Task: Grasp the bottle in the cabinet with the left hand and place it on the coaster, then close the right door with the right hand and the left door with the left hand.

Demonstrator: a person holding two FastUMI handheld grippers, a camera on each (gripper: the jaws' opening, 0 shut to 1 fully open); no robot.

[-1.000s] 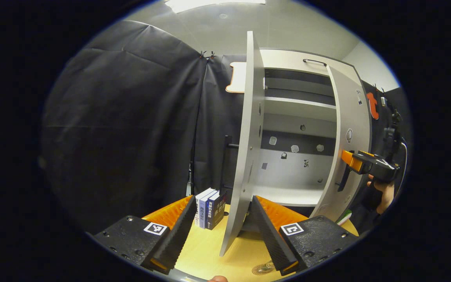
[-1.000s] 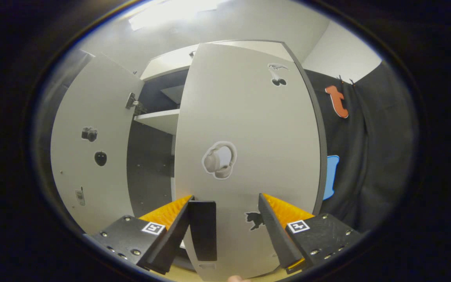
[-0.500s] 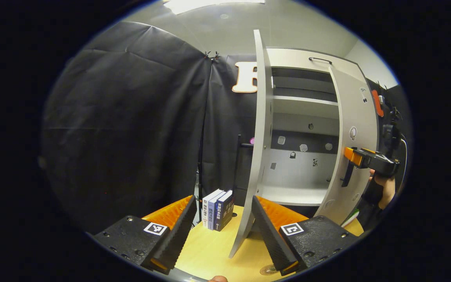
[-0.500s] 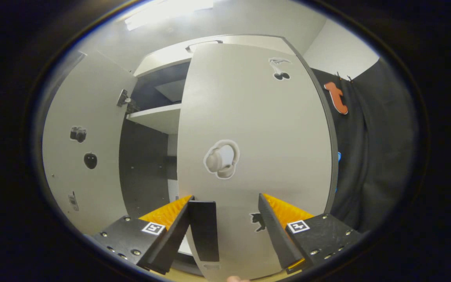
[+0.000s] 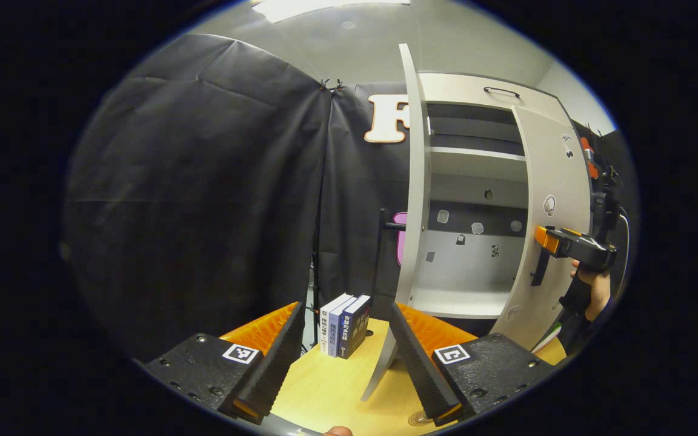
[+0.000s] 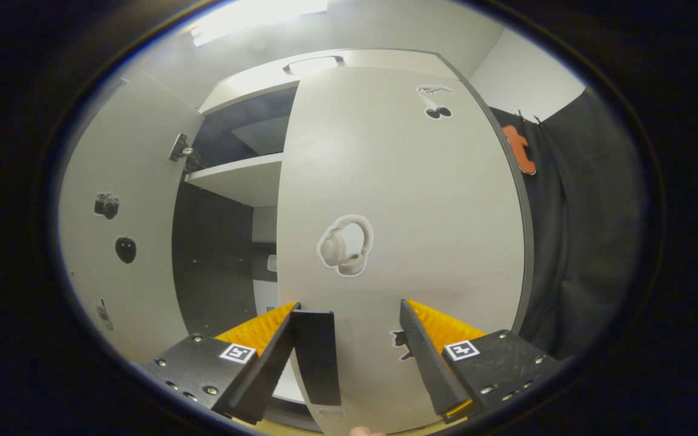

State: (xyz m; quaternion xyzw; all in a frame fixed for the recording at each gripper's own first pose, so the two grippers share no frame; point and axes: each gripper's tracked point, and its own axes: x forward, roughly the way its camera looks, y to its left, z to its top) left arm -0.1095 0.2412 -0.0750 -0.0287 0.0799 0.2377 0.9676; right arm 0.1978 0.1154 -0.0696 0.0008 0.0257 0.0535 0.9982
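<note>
The white cabinet [image 5: 476,157] stands on the wooden table [image 5: 331,387] with both doors ajar. I see its left door [image 5: 412,181] edge-on, just above my left gripper's right finger. My left gripper [image 5: 345,312] is open and holds nothing. A round coaster [image 5: 418,418] peeks out under that finger. The right door [image 6: 397,200], with a headphone sticker, stands partly swung in. My right gripper [image 6: 349,309] is open against its outer face, and the black handle [image 6: 319,357] sits beside its left finger. From the left gripper view, the right gripper [image 5: 538,239] touches the right door [image 5: 552,181].
Three books [image 5: 346,324] stand upright on the table left of the cabinet. A shelf [image 5: 476,160] crosses the cabinet's inside. A hand [image 5: 591,290] holds the right gripper. Something green and white [image 5: 546,339] shows past the right door's lower edge.
The right door has swung further in under my right gripper, and the gap beside it has narrowed. My left gripper has shifted left, so the left door's edge now sits further right.
</note>
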